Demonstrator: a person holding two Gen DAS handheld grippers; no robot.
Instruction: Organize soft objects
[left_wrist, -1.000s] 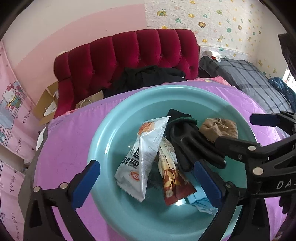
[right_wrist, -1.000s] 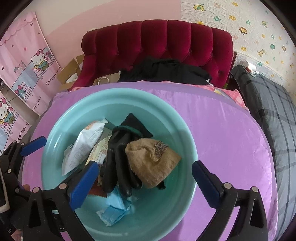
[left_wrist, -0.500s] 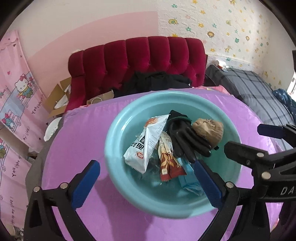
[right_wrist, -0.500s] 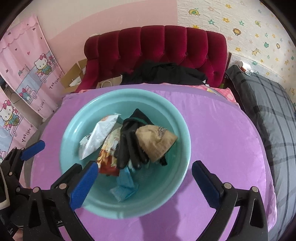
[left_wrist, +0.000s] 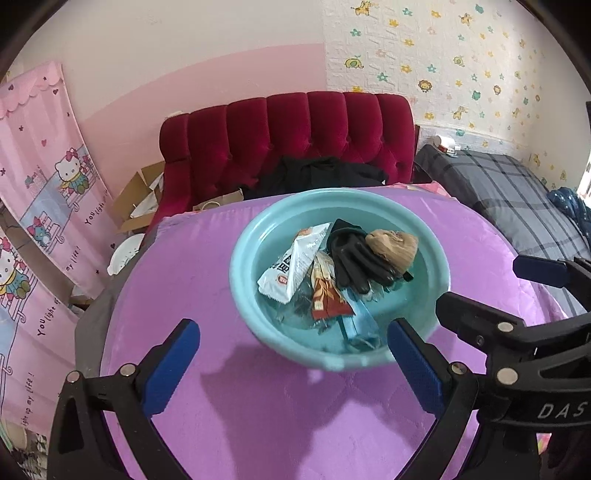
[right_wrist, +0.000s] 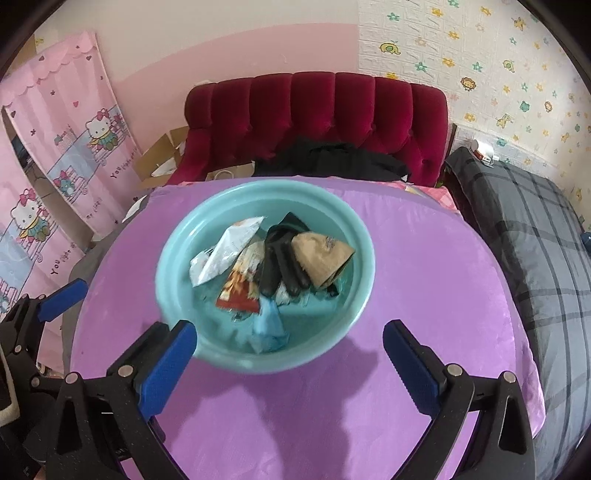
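A teal basin sits on the purple tabletop. In it lie a black glove, a tan knit hat, a white snack pack, a red snack pack and a blue packet. My left gripper is open and empty, in front of the basin. My right gripper is open and empty, also in front of it. It also shows at the right in the left wrist view.
The purple table is round. Behind it stands a red tufted headboard with dark clothes. A grey plaid bed lies at the right. Cardboard boxes stand at the left.
Both grippers have pulled back and up from the basin. The basin now looks smaller and farther away. Both stay open and empty.
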